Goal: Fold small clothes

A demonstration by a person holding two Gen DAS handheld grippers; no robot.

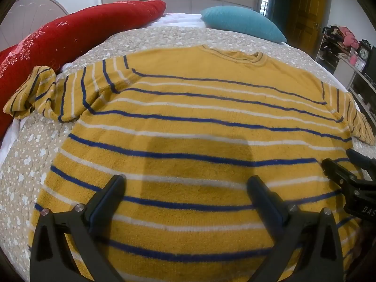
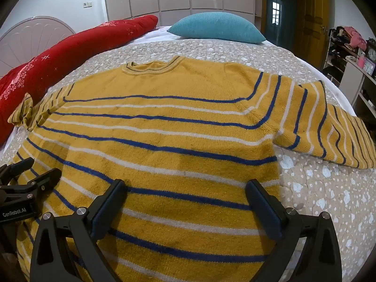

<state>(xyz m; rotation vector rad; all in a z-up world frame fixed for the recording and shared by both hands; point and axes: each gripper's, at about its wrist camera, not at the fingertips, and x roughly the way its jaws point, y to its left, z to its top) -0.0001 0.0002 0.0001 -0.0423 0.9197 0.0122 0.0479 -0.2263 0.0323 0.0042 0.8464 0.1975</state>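
Note:
A yellow sweater (image 1: 199, 122) with blue and white stripes lies flat on the bed, collar at the far side; it also shows in the right wrist view (image 2: 164, 136). Its left sleeve (image 1: 47, 91) is bunched against the red pillow. Its right sleeve (image 2: 329, 131) lies spread out to the right. My left gripper (image 1: 186, 181) is open, above the lower left body of the sweater. My right gripper (image 2: 185, 185) is open, above the lower right body near the side seam. Each gripper shows in the other's view, the right one (image 1: 345, 164) and the left one (image 2: 35, 169).
The sweater lies on a beige dotted bedspread (image 2: 317, 188). A long red pillow (image 1: 58, 40) lies along the left side and a teal pillow (image 2: 216, 27) at the far end. Shelves with clutter and a clock (image 2: 352, 54) stand at the right. A wardrobe and a wooden door are behind.

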